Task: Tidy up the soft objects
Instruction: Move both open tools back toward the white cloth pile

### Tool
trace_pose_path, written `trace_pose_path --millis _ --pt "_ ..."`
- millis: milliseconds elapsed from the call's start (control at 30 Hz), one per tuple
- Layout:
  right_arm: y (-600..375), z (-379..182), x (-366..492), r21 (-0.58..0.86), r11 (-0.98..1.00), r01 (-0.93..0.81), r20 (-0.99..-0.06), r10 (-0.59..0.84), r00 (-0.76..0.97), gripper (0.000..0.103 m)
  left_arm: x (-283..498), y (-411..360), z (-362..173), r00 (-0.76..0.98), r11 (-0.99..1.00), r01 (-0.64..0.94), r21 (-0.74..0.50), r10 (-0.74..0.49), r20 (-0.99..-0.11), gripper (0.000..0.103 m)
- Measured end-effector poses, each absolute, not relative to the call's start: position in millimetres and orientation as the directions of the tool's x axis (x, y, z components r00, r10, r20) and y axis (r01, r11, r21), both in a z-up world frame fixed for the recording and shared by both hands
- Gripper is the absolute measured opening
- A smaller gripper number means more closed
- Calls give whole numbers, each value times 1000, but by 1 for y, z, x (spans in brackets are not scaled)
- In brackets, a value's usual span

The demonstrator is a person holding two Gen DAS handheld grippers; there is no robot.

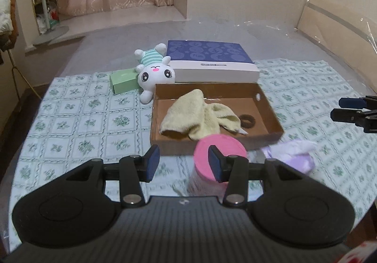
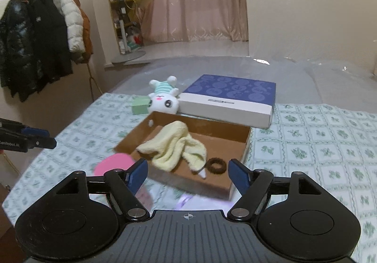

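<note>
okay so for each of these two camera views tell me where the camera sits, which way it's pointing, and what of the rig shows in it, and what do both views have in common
Left wrist view: sits on the left claw, angled down across the patterned cloth toward the brown tray and curtains; its own open fingers show, with the right claw at the right edge.

Right wrist view: sits on the right claw, facing the same tray from further right, coat rack behind; its open fingers show, with the left claw at the left edge.

Shared: yellow towel in the tray, plush bunny, blue box, pink lid.
</note>
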State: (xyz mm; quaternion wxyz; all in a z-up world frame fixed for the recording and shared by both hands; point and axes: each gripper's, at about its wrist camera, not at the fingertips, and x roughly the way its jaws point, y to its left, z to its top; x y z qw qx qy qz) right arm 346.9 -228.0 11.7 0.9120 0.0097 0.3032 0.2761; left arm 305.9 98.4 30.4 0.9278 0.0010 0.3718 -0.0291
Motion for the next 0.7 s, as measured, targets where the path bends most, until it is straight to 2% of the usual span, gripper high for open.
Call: trace_pose_path --millis 233,433,700 --pt "-235 21 269 208 826 -524 -497 551 671 77 219 78 50 747 997 61 -51 -79 -660 47" --pt "-235 16 204 161 823 -545 -478 548 686 77 161 65 57 760 995 67 -69 -96 -643 48" --pt "-245 6 148 180 827 -532 -445 551 706 77 105 49 58 775 998 67 -17 -63 -629 50"
